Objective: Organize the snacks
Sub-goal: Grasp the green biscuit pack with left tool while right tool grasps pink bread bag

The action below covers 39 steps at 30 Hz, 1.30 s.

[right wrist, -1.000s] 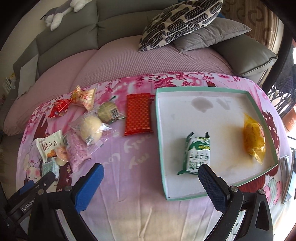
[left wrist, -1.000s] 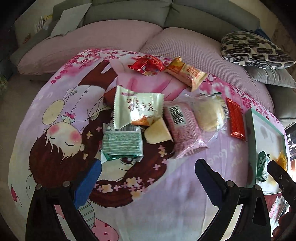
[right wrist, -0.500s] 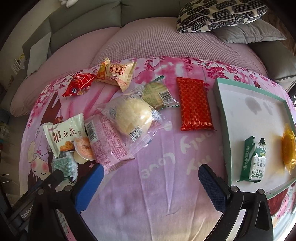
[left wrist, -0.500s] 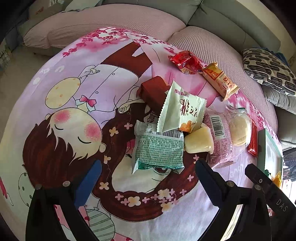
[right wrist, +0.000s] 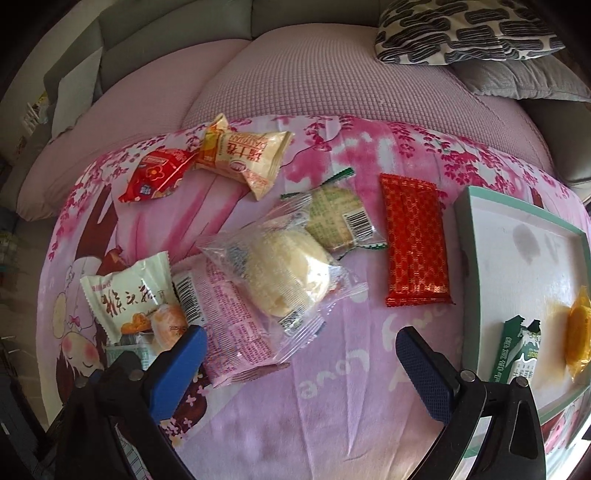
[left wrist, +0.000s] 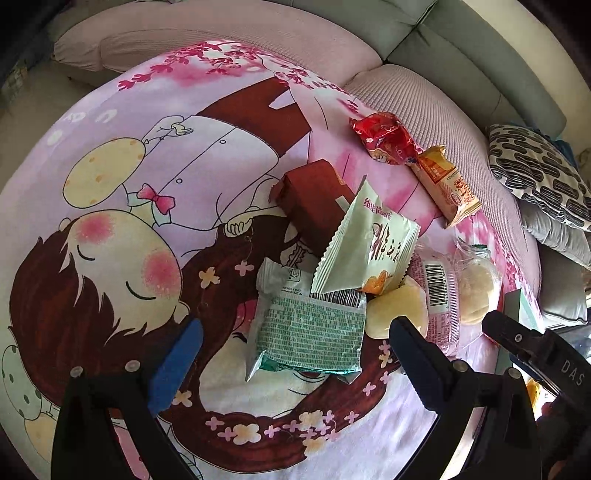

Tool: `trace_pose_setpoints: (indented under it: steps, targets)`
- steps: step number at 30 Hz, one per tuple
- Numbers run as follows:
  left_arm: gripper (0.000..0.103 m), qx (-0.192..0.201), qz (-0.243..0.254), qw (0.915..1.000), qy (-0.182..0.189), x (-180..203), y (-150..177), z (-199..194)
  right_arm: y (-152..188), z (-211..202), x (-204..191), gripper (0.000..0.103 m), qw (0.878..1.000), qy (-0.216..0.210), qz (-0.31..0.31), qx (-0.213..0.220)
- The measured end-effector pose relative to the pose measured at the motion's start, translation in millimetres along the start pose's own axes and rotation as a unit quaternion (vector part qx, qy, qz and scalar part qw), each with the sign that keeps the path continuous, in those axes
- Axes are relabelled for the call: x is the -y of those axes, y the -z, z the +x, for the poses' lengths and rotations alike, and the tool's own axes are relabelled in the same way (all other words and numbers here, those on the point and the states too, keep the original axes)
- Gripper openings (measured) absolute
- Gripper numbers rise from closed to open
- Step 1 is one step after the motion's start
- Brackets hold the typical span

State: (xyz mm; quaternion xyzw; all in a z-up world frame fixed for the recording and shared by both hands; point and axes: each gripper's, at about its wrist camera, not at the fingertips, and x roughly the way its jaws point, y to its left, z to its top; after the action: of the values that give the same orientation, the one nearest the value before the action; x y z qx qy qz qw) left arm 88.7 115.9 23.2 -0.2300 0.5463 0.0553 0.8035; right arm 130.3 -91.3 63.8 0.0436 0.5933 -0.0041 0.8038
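Several wrapped snacks lie on a pink cartoon cloth. In the left wrist view my left gripper [left wrist: 295, 343] is open and empty, just above a green-printed packet [left wrist: 310, 332]. Beyond it lie a pale green pouch [left wrist: 369, 251], a brown packet [left wrist: 314, 199], a red packet [left wrist: 384, 138] and an orange packet [left wrist: 443, 184]. In the right wrist view my right gripper [right wrist: 299, 354] is open and empty, near a clear-wrapped bun [right wrist: 284, 273] and a pink packet [right wrist: 229, 321]. A red wafer packet [right wrist: 413, 243] lies beside the green-rimmed tray [right wrist: 469, 280], which holds a green packet [right wrist: 517, 354] and a yellow packet [right wrist: 578, 325].
A grey sofa with pink cushions [right wrist: 332, 74] curves behind the cloth. A black-and-white patterned pillow [right wrist: 461, 29] and a grey pillow [right wrist: 517, 81] sit at the back right. The right gripper shows at the right edge of the left wrist view [left wrist: 535, 350].
Both grippers have moved left and closer to the snack pile. The left one now hovers over the green-printed packet; the tray has slid to the right edge of the right view. Both stay open.
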Motion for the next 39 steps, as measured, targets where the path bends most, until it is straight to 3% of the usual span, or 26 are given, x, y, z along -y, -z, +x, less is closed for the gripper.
trace_pose_setpoints:
  steps: [12, 18, 24, 29, 39]
  targets:
    - [0.100, -0.009, 0.040, 0.9987, -0.030, 13.1, 0.1, 13.8, 1.2, -4.7, -3.3, 0.103, 0.999, -0.029, 0.016, -0.013]
    - [0.094, -0.002, 0.047, 0.9976, -0.052, 19.1, -4.0, 16.7, -3.2, -13.7, -18.6, 0.088, 0.999, -0.048, -0.022, -0.005]
    - [0.094, -0.005, 0.038, 0.9981, -0.048, 12.6, -7.9, 18.3, -4.4, -11.2, -35.1, 0.073, 0.996, -0.075, -0.048, -0.003]
    - [0.094, -0.003, 0.022, 0.9985, -0.050, -16.1, -6.9, 4.2, -6.5, 3.7, -40.9, 0.058, 0.996, -0.066, -0.059, -0.015]
    - [0.094, -0.008, 0.016, 0.9987, -0.047, -36.6, -12.2, -5.6, -7.2, 28.1, -51.9, 0.055, 0.995, -0.036, -0.089, -0.032]
